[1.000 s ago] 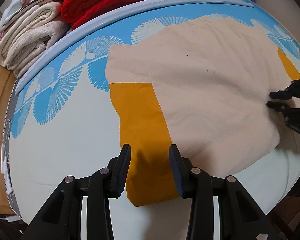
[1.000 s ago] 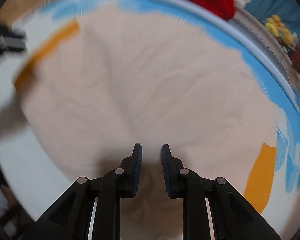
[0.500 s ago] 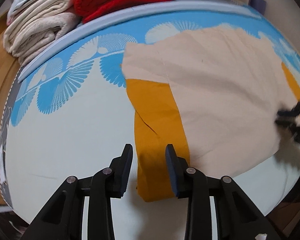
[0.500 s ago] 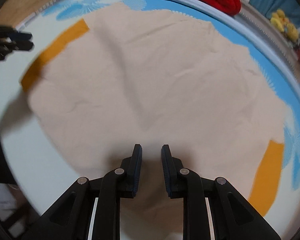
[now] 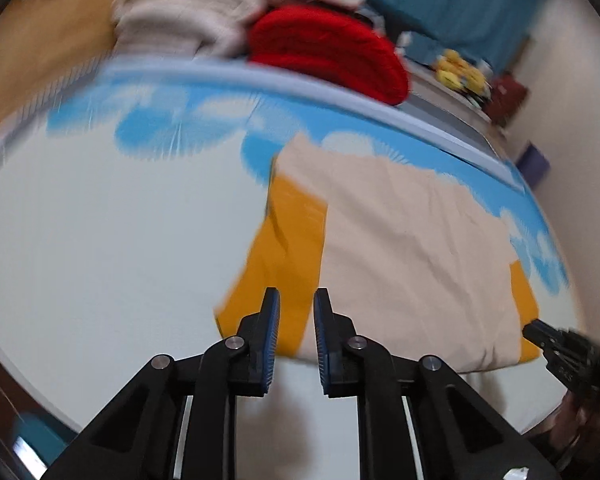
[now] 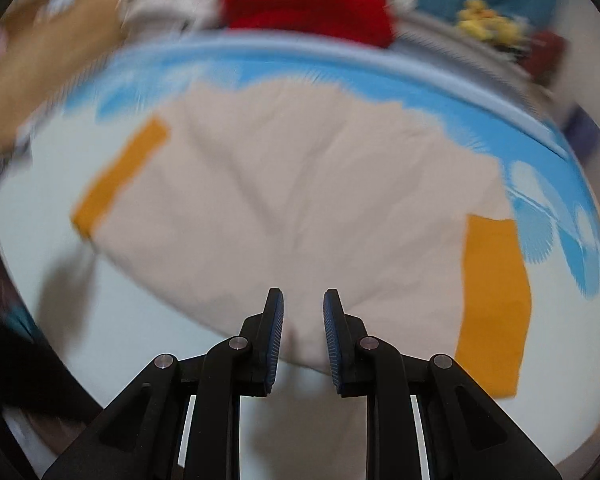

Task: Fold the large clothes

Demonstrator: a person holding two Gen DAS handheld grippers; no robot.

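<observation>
Left wrist view: the left gripper (image 5: 296, 304) hovers with fingers spread over the orange sleeve (image 5: 284, 248) of the cream garment (image 5: 412, 256), which lies flat on the white and blue sheet (image 5: 100, 220). The right gripper (image 6: 303, 305) is parted too, gripping nothing, at the garment's near hem. Red blanket (image 5: 328, 48) behind. No writing readable; both views blurred.

Cream garment (image 6: 312, 200) with orange sleeves (image 6: 494, 300) lies spread flat on the bed (image 5: 112, 240). Collar end toward the far blue-patterned edge; fabric lightly creased.
</observation>
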